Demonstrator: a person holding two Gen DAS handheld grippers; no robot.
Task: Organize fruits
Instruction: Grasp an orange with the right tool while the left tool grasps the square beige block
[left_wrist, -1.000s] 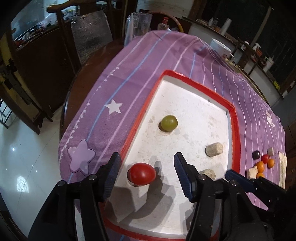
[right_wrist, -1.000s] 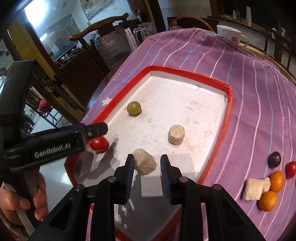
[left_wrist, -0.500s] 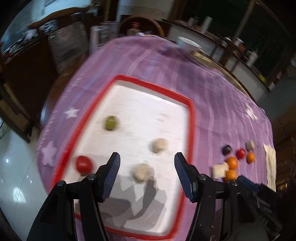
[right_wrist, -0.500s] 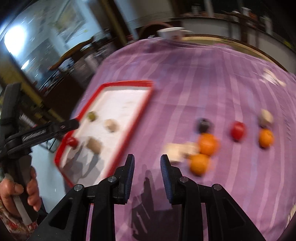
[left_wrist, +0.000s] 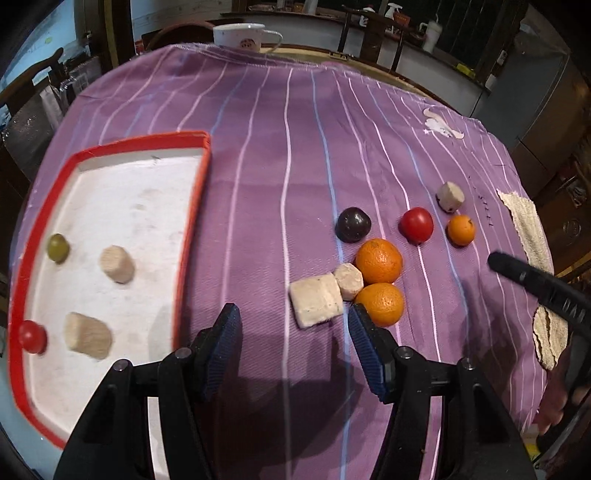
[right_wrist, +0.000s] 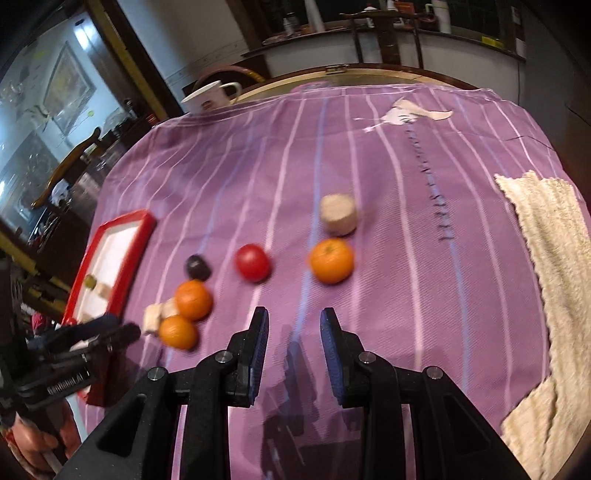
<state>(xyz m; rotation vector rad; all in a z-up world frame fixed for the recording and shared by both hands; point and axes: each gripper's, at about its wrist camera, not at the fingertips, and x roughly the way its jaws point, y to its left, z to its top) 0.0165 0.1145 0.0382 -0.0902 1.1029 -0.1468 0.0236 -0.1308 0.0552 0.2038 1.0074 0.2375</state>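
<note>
Tabletop cloth, purple with pale stripes, carries everything. Next in size, the red-rimmed tray lies at the left; in it sit a green grape, a red tomato at the near rim, and two beige lumps. A cream towel lies along the right edge. The left gripper hovers with jaws spread wide and empty, just short of a pale block that touches a smaller beige piece. The right gripper hangs empty too, jaws parted, near a small orange. Two oranges lie touching, well apart from the tray, a second tomato and a dark plum beyond them.
</note>
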